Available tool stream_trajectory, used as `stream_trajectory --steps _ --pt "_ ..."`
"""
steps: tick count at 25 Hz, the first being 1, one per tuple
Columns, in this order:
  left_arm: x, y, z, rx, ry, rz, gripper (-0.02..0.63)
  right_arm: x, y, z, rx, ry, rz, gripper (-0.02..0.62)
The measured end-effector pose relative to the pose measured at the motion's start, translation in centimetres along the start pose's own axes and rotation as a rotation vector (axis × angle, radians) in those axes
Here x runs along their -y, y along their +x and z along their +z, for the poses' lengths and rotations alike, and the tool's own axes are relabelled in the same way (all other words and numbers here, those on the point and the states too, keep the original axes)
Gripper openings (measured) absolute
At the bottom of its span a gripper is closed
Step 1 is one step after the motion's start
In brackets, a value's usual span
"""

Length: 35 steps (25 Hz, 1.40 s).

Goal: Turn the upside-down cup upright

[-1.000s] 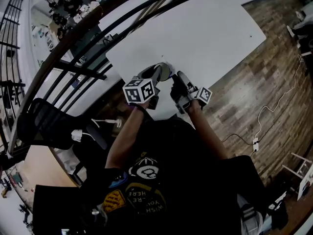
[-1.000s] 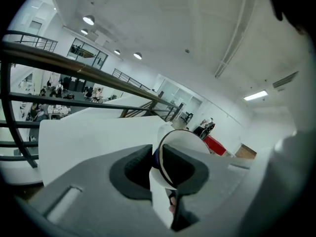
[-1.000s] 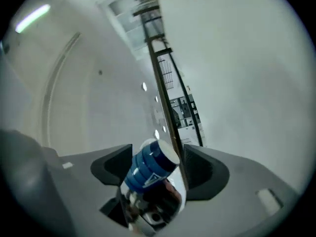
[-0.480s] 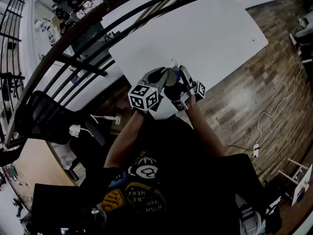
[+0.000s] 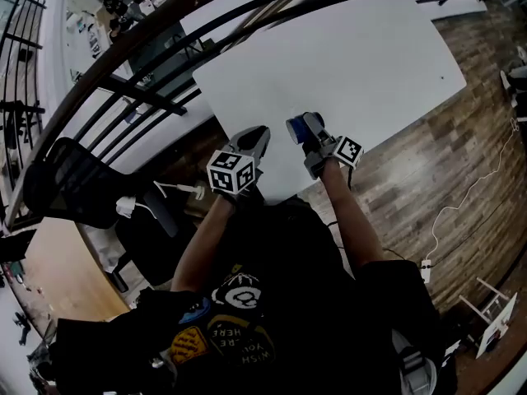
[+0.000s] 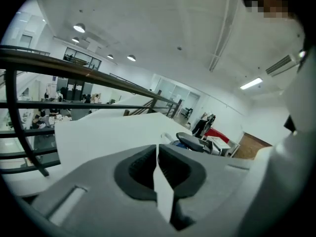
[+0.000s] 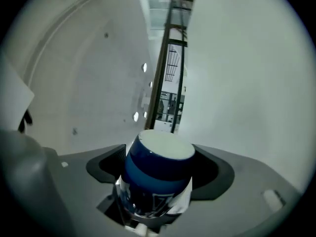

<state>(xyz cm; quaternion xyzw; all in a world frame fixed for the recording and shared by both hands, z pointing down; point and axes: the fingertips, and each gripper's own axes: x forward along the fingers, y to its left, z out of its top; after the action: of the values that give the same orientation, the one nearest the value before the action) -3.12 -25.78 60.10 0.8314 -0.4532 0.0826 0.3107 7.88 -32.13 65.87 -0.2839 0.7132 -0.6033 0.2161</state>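
One-handed job, I reckon: right gripper (image 5: pixel 303 127) jaws clamped the blue cup (image 5: pixel 294 129) mid-frame for flipping; left gripper (image 5: pixel 257 133) jaws were closing, empty.

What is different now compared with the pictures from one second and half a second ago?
The cup passed from the left gripper to the right gripper, which now grips it. The two grippers, which met at the cup, moved apart; the left one's jaws are closing with nothing between them. The table stayed as it was.
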Motion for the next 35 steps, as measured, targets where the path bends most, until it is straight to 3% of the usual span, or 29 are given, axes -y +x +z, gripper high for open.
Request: stream_trajectory --steps 1,5,10,15,20,23,28,29,30,31,32,35 --pt "-0.7 -0.5 -0.6 -0.007 -0.005 0.032 0.003 0.9 0.4 0.1 -0.020 -0.120 -0.067 0.396" --pt "-2.6 -2.0 -2.3 -0.022 -0.007 0.107 0.003 4.6 2.7 1.2 -0.092 -0.574 -0.288 0.396" --pt "-4.1 -3.8 -4.1 -0.051 -0.032 0.149 0.003 7.5 7.1 1.4 -0.264 -1.132 -0.408 0.394" --pt "-5.3 -5.2 -5.7 -0.084 -0.060 0.194 0.003 9.4 10.0 2.0 -0.240 -1.336 -0.433 0.396" --pt "-4.8 -4.1 -6.2 -0.102 -0.044 0.183 0.003 9.7 10.5 1.6 -0.269 -1.552 -0.451 0.397" --pt "-4.1 -3.7 -5.9 -0.116 -0.031 0.171 0.003 9.6 10.2 1.4 -0.284 -1.541 -0.438 0.396" --pt "-3.1 -3.3 -5.0 -0.107 -0.016 0.168 0.003 5.7 6.5 2.2 -0.155 -1.355 -0.379 0.360" --pt "-3.2 -3.4 -4.9 -0.099 -0.026 0.175 0.003 4.6 5.2 2.2 -0.137 -1.325 -0.384 0.297" --pt "-3.1 -3.5 -4.7 -0.092 -0.033 0.180 0.003 3.6 3.6 1.9 -0.132 -1.292 -0.392 0.149" --pt "-2.9 -3.5 -4.6 -0.086 -0.035 0.184 0.003 2.8 2.1 1.3 -0.141 -1.258 -0.397 0.040" --pt "-2.6 -3.6 -4.4 -0.081 -0.029 0.183 0.003 2.0 0.6 0.6 -0.156 -1.225 -0.399 0.002" --pt "-0.9 -3.6 -3.5 -0.064 0.018 0.158 0.003 0.0 -3.0 -1.9 -0.165 -1.139 -0.395 0.002"
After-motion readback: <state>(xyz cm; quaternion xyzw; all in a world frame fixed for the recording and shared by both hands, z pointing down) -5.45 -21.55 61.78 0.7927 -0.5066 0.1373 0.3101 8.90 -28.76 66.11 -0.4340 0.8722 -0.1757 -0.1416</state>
